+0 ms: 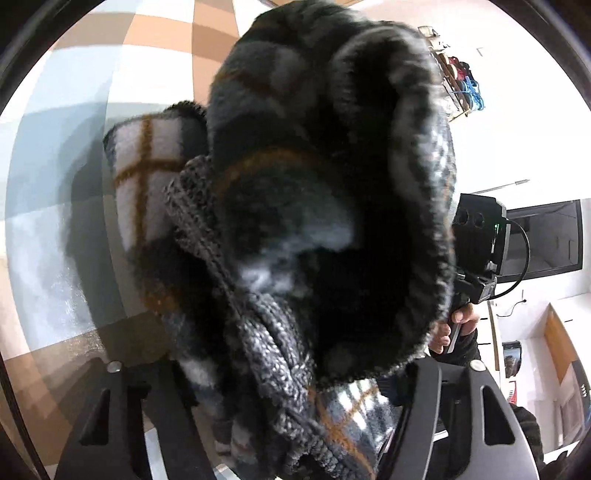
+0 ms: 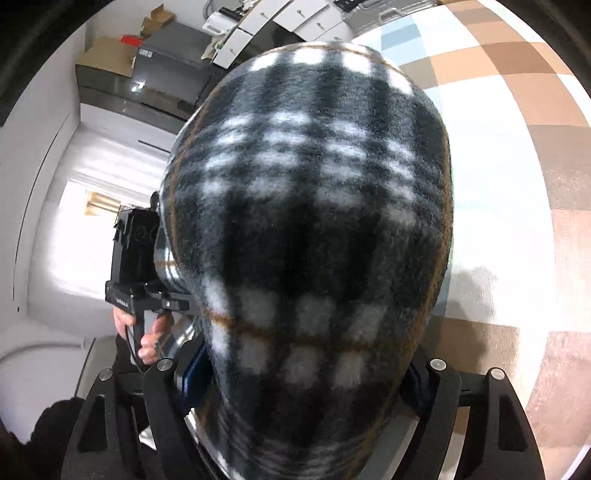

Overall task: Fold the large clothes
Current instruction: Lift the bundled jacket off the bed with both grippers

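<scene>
A thick plaid fleece garment (image 1: 332, 166), dark grey and white with thin orange lines, hangs bunched in front of both cameras. Its grey ribbed knit edge (image 1: 266, 332) runs down between the fingers of my left gripper (image 1: 295, 369), which is shut on the bundle. In the right wrist view the same plaid garment (image 2: 310, 206) drapes over and fills my right gripper (image 2: 299, 365), whose fingers press on the cloth. Each view shows the other hand-held device off to the side: the right one (image 1: 480, 236), the left one (image 2: 136, 258), each with a hand on its grip.
Below lies a checked mat of beige, brown, pale blue and white squares (image 1: 55, 184) (image 2: 517, 147). A dark screen (image 1: 543, 240) and a cluttered shelf (image 1: 461, 85) stand by the white wall. Cardboard boxes (image 2: 107, 55) and white cabinets (image 2: 295, 18) are farther off.
</scene>
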### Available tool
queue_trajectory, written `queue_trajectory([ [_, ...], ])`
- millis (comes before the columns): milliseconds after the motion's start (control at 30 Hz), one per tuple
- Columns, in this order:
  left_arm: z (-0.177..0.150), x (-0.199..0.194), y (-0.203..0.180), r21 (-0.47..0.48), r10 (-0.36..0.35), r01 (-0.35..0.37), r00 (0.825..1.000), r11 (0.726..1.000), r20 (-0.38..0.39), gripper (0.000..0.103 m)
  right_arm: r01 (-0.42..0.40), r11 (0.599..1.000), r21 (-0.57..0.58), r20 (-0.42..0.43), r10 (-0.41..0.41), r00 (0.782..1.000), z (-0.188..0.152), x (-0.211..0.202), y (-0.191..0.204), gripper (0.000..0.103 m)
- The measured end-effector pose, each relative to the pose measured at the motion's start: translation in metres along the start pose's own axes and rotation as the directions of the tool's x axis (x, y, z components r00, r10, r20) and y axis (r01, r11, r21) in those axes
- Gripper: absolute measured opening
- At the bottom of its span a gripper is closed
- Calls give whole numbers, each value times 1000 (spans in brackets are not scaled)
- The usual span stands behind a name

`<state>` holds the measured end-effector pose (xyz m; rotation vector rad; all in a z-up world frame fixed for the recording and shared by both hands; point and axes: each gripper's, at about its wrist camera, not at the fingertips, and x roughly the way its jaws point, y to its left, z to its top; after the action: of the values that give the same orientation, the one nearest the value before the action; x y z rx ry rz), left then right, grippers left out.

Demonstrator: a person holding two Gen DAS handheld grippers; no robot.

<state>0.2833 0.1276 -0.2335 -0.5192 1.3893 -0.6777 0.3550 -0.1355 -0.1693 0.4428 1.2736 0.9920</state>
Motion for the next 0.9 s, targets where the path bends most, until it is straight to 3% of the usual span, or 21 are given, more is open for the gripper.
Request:
queue_trajectory([
  [200,-5,-7,-20,18,39,-40,998,999,51,53,-23,1000,13,62,22,998,-14,-15,6,74],
  [367,-9,-4,-32,39,-3,1,999,999,50,51,-6,1000,-9,124,7,992,-26,-38,19,72],
  [467,-5,6,-19,16,2,-2,1000,1000,30,51,10,1000,-4,119,-10,993,-33,-41,15,72],
  [567,5,-14,-12,8,-7,6,999,1000,43,51,36,999,17,91,-37,995,-38,-31,8,73],
  [700,9,-18,1,-46,-1,2,1000,999,22,59,38,999,31,84,-40,996,-36,-30,11,73],
  [833,7,-23,-9,11,20,-20,999,1000,33,59,52,998,31,87,-54,995,-32,-26,17,73],
  [900,4,-30,-17,49,20,-24,998,999,63,52,57,998,28,108,-59,992,-35,-32,23,72],
])
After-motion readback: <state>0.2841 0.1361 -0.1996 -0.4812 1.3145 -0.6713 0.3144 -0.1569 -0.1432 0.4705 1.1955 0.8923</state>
